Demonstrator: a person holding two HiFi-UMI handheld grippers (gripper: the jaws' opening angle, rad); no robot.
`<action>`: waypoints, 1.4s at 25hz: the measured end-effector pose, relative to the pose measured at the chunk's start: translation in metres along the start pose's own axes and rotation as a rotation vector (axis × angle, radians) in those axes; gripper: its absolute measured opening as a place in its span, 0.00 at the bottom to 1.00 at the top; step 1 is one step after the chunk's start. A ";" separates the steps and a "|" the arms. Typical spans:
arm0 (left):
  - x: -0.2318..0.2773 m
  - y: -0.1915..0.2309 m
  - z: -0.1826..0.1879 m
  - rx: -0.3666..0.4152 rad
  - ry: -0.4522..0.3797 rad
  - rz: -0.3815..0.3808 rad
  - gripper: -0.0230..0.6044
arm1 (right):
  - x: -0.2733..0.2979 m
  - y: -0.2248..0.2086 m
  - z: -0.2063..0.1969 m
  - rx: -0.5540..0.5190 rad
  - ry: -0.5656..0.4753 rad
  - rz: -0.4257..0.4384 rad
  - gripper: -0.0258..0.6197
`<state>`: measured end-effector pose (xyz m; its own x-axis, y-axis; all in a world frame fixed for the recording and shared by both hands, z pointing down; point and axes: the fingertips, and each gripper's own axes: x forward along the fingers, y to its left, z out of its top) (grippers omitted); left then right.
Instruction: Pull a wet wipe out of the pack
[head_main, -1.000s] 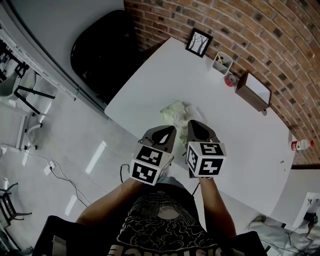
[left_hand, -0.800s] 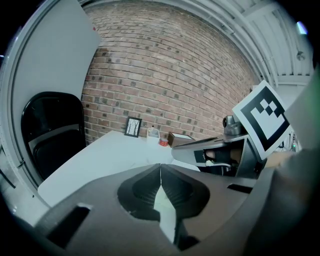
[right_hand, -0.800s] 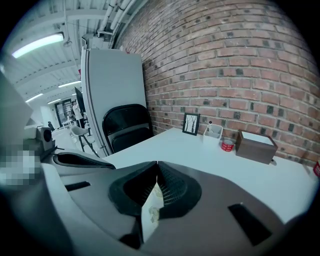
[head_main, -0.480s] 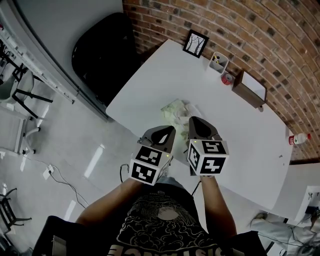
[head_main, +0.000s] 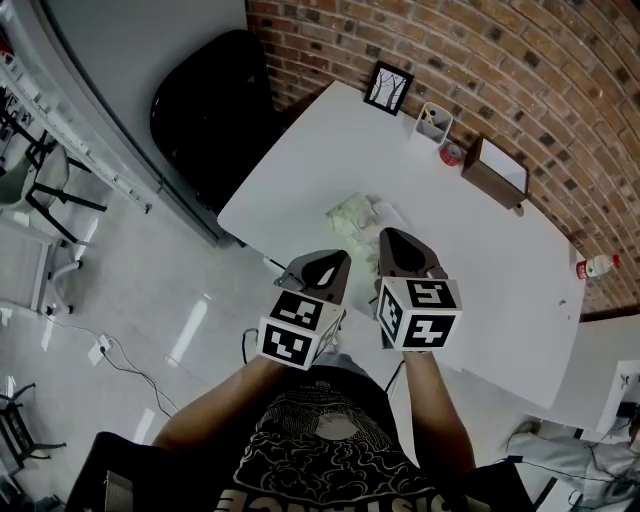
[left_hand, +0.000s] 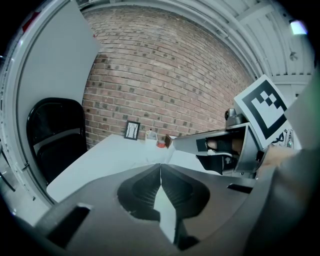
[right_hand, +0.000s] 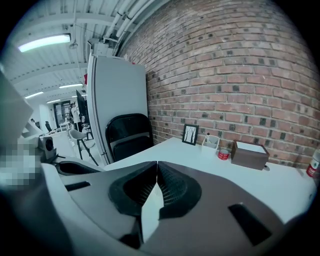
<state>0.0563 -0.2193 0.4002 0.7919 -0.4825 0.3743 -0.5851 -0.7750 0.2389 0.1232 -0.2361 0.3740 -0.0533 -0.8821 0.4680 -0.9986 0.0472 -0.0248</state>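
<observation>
The wet wipe pack (head_main: 350, 217) is a pale green soft pack lying on the white table (head_main: 480, 290), with crumpled white wipe material (head_main: 386, 213) at its right side. Both grippers hover side by side over the table's near edge, short of the pack. My left gripper (head_main: 327, 262) has its jaws closed together with nothing between them (left_hand: 161, 167). My right gripper (head_main: 398, 240) is likewise shut and empty (right_hand: 157, 165). The pack is hidden behind the jaws in both gripper views.
Along the brick wall stand a picture frame (head_main: 389, 88), a pen cup (head_main: 433, 122), a red can (head_main: 451, 153) and a brown box (head_main: 497, 172). A bottle (head_main: 592, 267) sits at the table's far right. A black chair (head_main: 205, 110) stands left of the table.
Both grippers stay shut and hold nearly the same place. The view has shifted slightly, so the table and pack sit a little higher in the picture.
</observation>
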 end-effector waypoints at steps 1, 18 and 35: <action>-0.003 -0.001 0.000 0.002 -0.002 0.000 0.06 | -0.003 0.002 0.000 -0.001 -0.004 0.000 0.07; -0.057 -0.015 -0.010 0.005 -0.041 0.007 0.06 | -0.055 0.045 -0.011 -0.017 -0.068 0.003 0.07; -0.097 -0.027 -0.027 0.014 -0.055 0.038 0.06 | -0.093 0.090 -0.054 0.014 -0.063 0.014 0.07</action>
<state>-0.0094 -0.1403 0.3817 0.7775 -0.5333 0.3333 -0.6131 -0.7608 0.2128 0.0380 -0.1240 0.3759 -0.0669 -0.9093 0.4107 -0.9976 0.0536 -0.0438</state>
